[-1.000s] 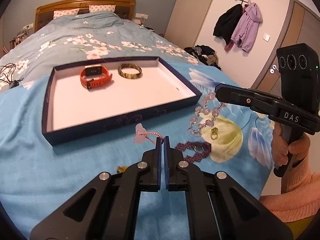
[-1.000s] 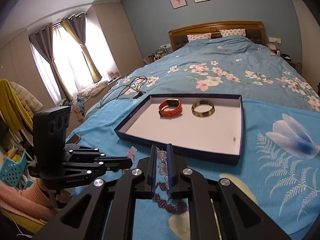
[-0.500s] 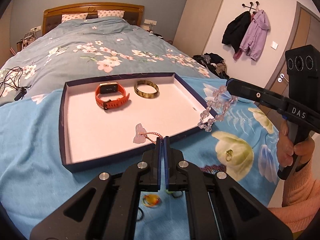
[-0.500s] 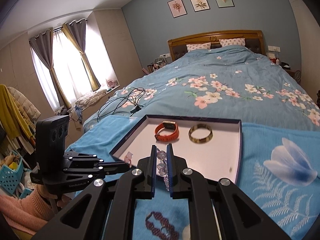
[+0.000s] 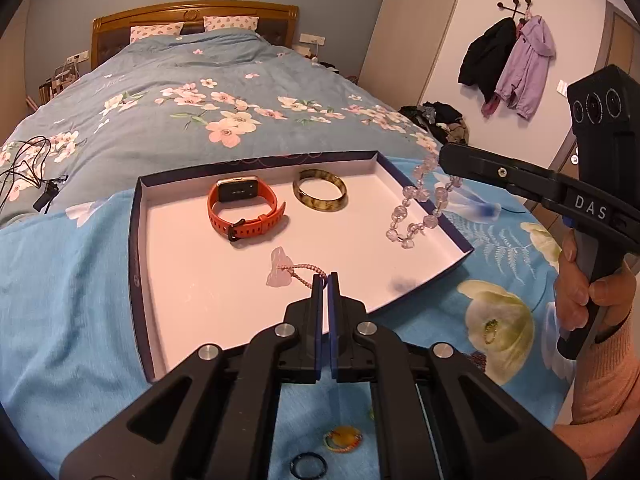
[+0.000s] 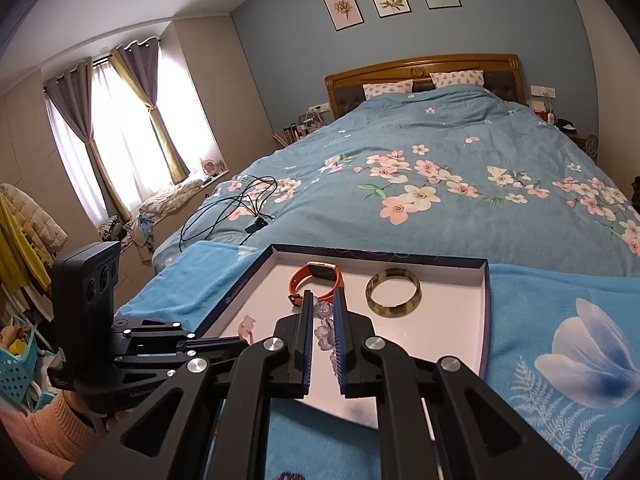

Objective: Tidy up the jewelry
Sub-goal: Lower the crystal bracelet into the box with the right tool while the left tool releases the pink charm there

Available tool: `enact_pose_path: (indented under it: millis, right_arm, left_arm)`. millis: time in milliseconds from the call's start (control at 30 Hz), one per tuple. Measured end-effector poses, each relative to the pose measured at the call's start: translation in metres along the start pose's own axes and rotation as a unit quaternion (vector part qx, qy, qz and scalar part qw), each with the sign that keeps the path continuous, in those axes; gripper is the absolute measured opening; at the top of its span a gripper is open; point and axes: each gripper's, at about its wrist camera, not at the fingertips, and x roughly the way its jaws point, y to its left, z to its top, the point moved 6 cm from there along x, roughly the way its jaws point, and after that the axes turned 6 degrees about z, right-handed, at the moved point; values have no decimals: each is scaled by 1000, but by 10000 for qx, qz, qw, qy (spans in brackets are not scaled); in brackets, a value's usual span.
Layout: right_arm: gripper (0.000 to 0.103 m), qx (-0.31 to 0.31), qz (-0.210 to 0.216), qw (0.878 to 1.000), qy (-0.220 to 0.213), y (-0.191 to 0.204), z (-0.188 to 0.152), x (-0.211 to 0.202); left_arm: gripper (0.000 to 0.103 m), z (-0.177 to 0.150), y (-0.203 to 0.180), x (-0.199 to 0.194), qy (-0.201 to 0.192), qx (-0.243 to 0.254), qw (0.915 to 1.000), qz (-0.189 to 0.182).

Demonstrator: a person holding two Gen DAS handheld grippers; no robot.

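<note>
A dark blue tray with a white floor lies on the bed. In it rest an orange watch and a brown mottled bangle. My left gripper is shut on the braided cord of a pale pink pendant, which hangs over the tray's near middle. My right gripper is shut on a clear bead bracelet that dangles over the tray's right side. In the right wrist view the beads show between the pads, with the tray, watch and bangle beyond.
On the blue blanket near me lie a ring on a printed flower, a small amber piece and a dark ring. A black cable lies on the floral quilt left of the tray. A hand in a pink sleeve holds the right gripper.
Both grippers moved forward from above the blanket to over the tray, carrying the pendant and the bead bracelet. The dark beaded bracelet on the blanket has slipped from view.
</note>
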Motion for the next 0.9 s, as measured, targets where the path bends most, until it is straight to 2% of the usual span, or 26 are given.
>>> enact_pose_path:
  millis: [567,900]
  right_arm:
    - [8,338,42,9991,250,-16,3,48]
    - [8,684,-27,9966,458,-41,-6,64]
  left_arm:
    - [3,11,13,34,334,-79,9993,141]
    - [3,9,19,58,641,-103,9977,200]
